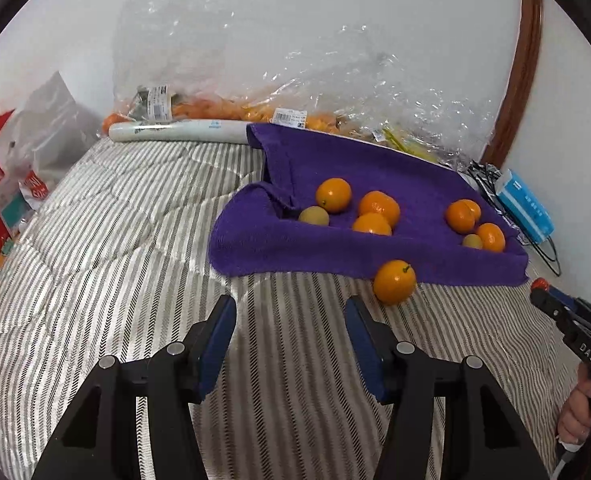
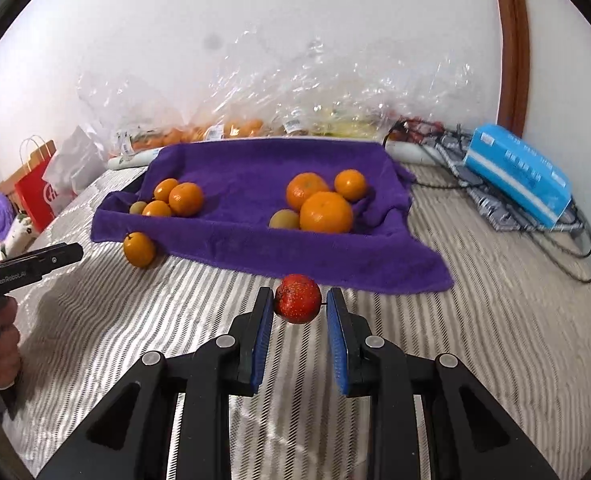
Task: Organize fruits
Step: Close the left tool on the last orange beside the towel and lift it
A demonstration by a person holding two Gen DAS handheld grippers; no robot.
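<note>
Towel [image 2: 255, 240] on bed [image 2: 495, 340]; two fruit clusters on it, at 10 [image 2: 175, 200] and 1 o'clock [image 2: 323, 204]. Lone orange [image 2: 138, 249] off its 9 o'clock edge. Bags [image 2: 255, 92] behind.

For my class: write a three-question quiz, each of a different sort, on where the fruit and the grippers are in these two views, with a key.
1. True or false: the right gripper is shut on a red fruit.
2. Where does the lone orange lie?
A. on the towel
B. on the striped cover, at the towel's edge
C. in the left gripper
3. Fill in: the left gripper's jaws hold ____.

Key: 1 true; 2 B; 3 nothing
</note>
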